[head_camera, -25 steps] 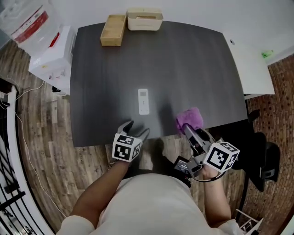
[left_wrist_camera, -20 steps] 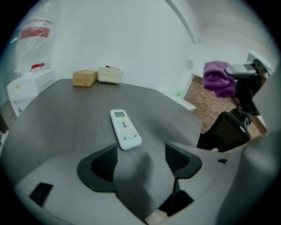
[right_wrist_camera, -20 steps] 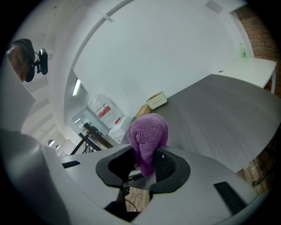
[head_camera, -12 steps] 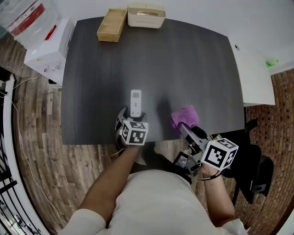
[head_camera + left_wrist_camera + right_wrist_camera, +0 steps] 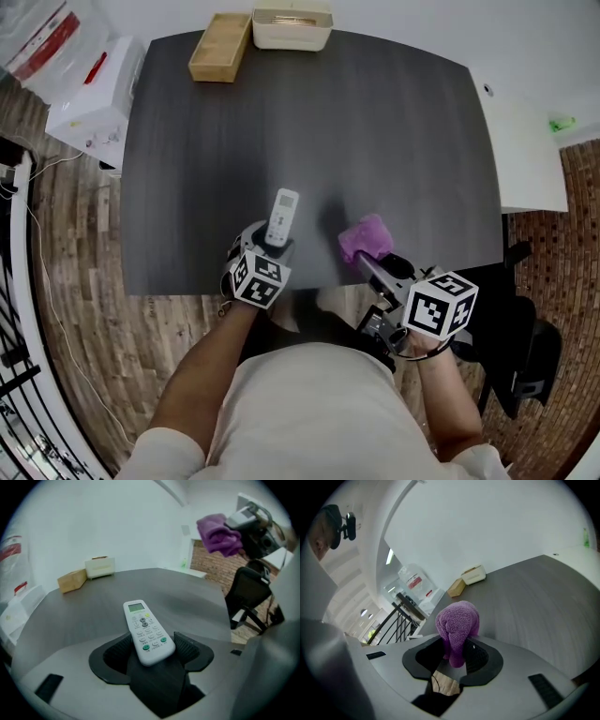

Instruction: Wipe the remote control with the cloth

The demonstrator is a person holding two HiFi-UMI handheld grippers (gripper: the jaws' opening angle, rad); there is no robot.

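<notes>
**Remote in hand, cloth at the ready.** Your left gripper (image 5: 270, 247) has the near end of the remote control (image 5: 143, 629) between its jaws, which have just been closing. The ribbed pads (image 5: 187, 647) seem to bear on both long edges, so you are pinching it low, below most of the keys.

From there the white body runs straight ahead of the jaws, key face up and small screen at the far tip, over the dark table (image 5: 394, 141). Judge it light and stiff, with a smooth plastic shell that may slip or swivel in so short a grip. A hold by the side edges at the bottom end looks right, since it leaves keys and screen bare for wiping. Press gently and keep off the buttons.

To the right of it and well apart, your right gripper (image 5: 457, 657) is clamped on the purple cloth (image 5: 458, 619). Its bunched bulk stands out ahead of the jaws, clear of the table. It looks soft, limp and light, so wipe with the free bunch.

Far beyond both grippers, at the table's far edge, sit a wooden box (image 5: 220, 47) and a white tray (image 5: 292, 30).
</notes>
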